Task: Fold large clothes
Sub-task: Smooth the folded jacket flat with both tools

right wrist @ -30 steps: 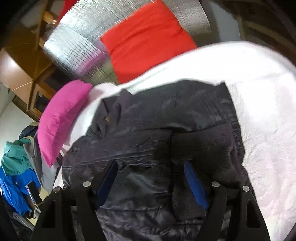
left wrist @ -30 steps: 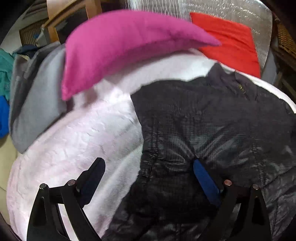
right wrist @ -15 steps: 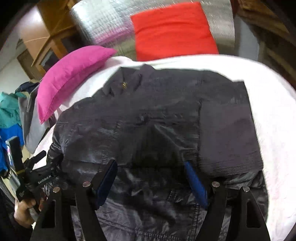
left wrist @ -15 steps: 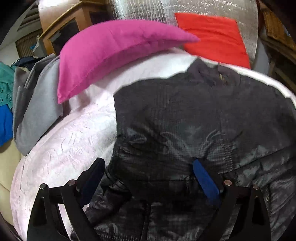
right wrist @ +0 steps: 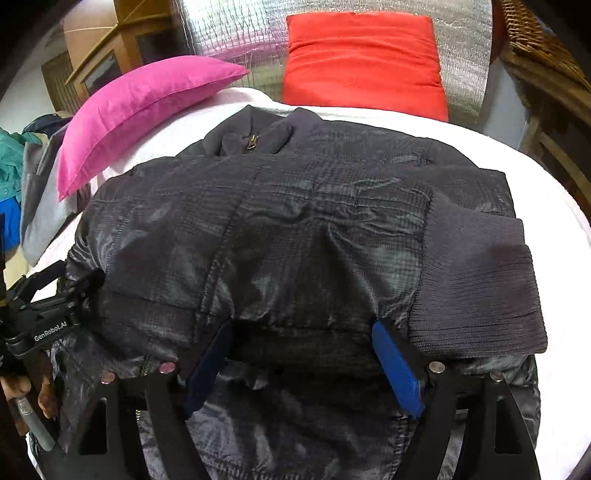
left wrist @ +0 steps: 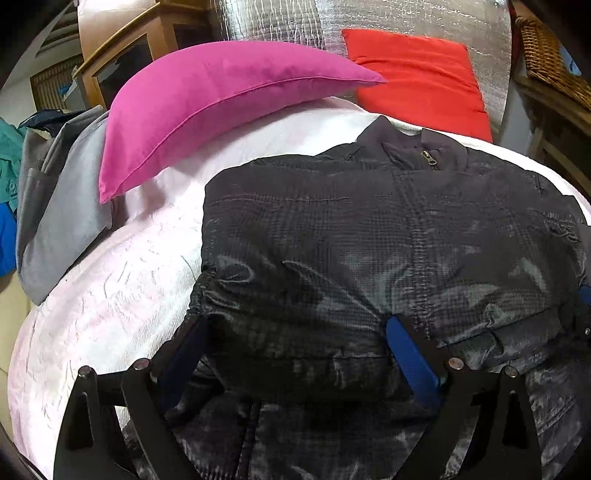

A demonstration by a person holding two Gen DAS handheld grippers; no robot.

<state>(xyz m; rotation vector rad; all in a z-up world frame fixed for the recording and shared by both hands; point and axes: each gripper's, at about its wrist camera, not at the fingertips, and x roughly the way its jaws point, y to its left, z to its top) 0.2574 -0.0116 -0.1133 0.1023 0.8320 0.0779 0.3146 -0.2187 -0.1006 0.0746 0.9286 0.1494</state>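
Note:
A large dark quilted jacket (left wrist: 369, 240) lies front up on the white bed cover (left wrist: 110, 295), collar and zipper at the far end, both sleeves folded in over its body. It fills the right wrist view (right wrist: 295, 229), with a ribbed cuff (right wrist: 476, 280) lying at the right. My left gripper (left wrist: 295, 332) is open, its fingers straddling the folded sleeve at the jacket's left side. My right gripper (right wrist: 303, 332) is open over the jacket's lower middle. The left gripper also shows in the right wrist view (right wrist: 74, 291), at the jacket's left edge.
A pink pillow (left wrist: 221, 96) and a red pillow (left wrist: 417, 74) lie at the head of the bed, against a silver quilted board (right wrist: 236, 29). Grey and teal clothes (left wrist: 55, 184) are piled to the left. A wooden cabinet (left wrist: 129, 55) stands behind; wicker furniture (right wrist: 546, 55) is at right.
Both grippers have swung towards the jacket's near part and come lower over it. The jacket now fills both views. Both stay open.

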